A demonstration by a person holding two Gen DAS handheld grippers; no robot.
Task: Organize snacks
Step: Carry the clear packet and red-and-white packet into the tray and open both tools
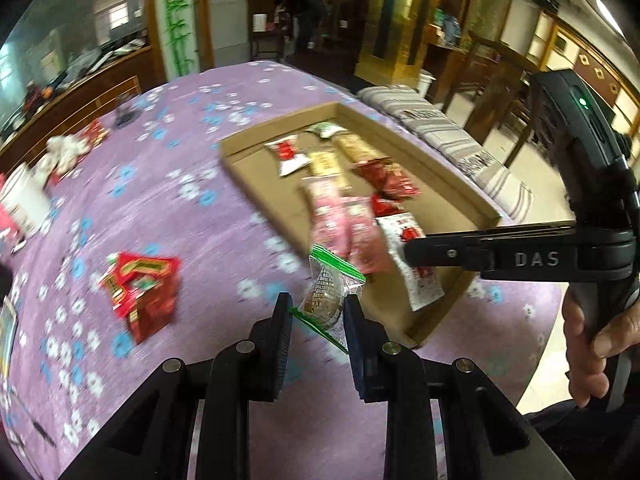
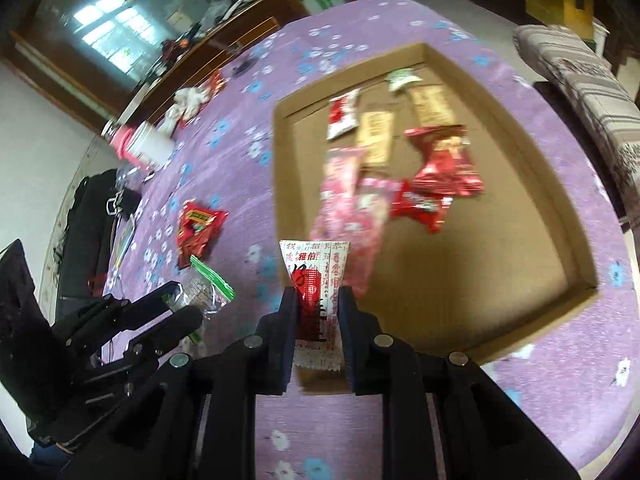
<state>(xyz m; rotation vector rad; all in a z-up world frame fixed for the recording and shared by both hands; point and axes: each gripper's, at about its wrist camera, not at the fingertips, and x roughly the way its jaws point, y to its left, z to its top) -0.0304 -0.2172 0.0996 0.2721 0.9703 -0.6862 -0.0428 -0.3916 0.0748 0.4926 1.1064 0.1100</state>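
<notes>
Purple flowered tablecloth [image 1: 168, 208] is carrying a shallow cardboard tray [image 1: 448, 172], and both grippers are hanging at its near edge, each pinching a snack.

From the left wrist view, the left gripper [image 1: 318, 312] is nipping a clear green-edged packet [image 1: 328, 296] between its pads, its long axis running away from the fingers toward the tray, which is lying just ahead and to the right; a red snack box [image 1: 144, 292] is sitting to the left on the cloth. From the right wrist view, the right gripper [image 2: 318, 312] is pinching a white-and-red sachet [image 2: 316, 280] upright over the tray's near left corner, so this hand is looking the nearer to a drop, with pink and red wrappers [image 2: 444, 168] lying farther in.
</notes>
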